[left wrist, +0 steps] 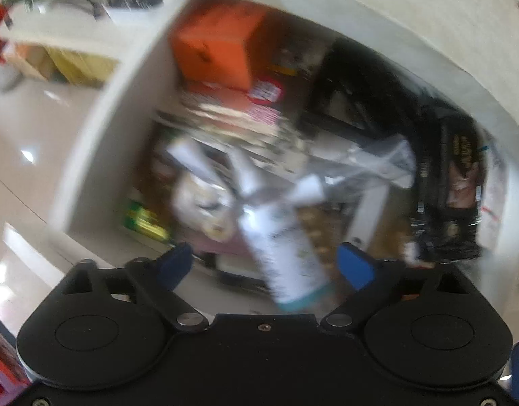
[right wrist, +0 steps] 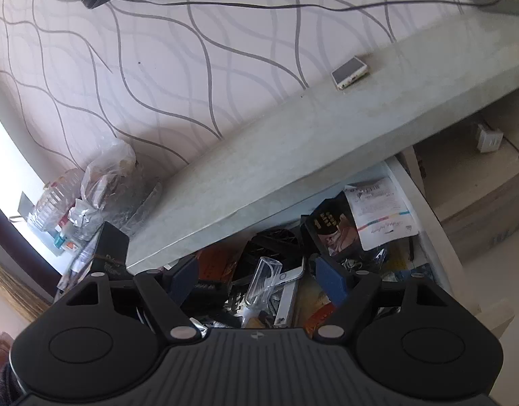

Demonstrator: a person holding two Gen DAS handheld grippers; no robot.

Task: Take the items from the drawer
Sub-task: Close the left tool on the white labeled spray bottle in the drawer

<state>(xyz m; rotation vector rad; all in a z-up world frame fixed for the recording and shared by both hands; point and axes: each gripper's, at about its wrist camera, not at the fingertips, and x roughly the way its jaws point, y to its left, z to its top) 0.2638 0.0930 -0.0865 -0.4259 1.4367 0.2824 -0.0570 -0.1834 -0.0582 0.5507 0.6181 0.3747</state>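
Two grippers hang over one open drawer (right wrist: 425, 209), which is pulled out from under a grey desktop (right wrist: 293, 149) and packed with clutter.

The left gripper (left wrist: 264, 264) looks straight down into the drawer, its view blurred. Its blue pads (left wrist: 356, 265) stand wide apart, and a white tube (left wrist: 286, 250) with a teal end lies in the gap between them, leaning toward the right pad; whether either pad touches it cannot be told through the blur, and no grip shows. Beyond the tube, deeper in the drawer, sit an orange box (left wrist: 215, 50), a stack of papers (left wrist: 232, 115), a clear plastic bag (left wrist: 378, 162) and a black packet (left wrist: 459, 189) against the drawer's right wall. A green-and-yellow item (left wrist: 144, 220) lies by the left wall.

The right gripper (right wrist: 259, 277) points at a shallow angle toward the drawer's front half, jaws wide and holding nothing. Between its pads (right wrist: 330, 280), but lower in the drawer, lie a clear plastic case (right wrist: 264, 280) and a silver phone (right wrist: 290, 275). Further in are a black packet (right wrist: 330, 226) and a white leaflet (right wrist: 381, 213) at the drawer's right side.

On the desktop above the drawer rests a small white box (right wrist: 350, 72). Bottles and a crumpled bag (right wrist: 107, 176) stand at the desktop's left end.
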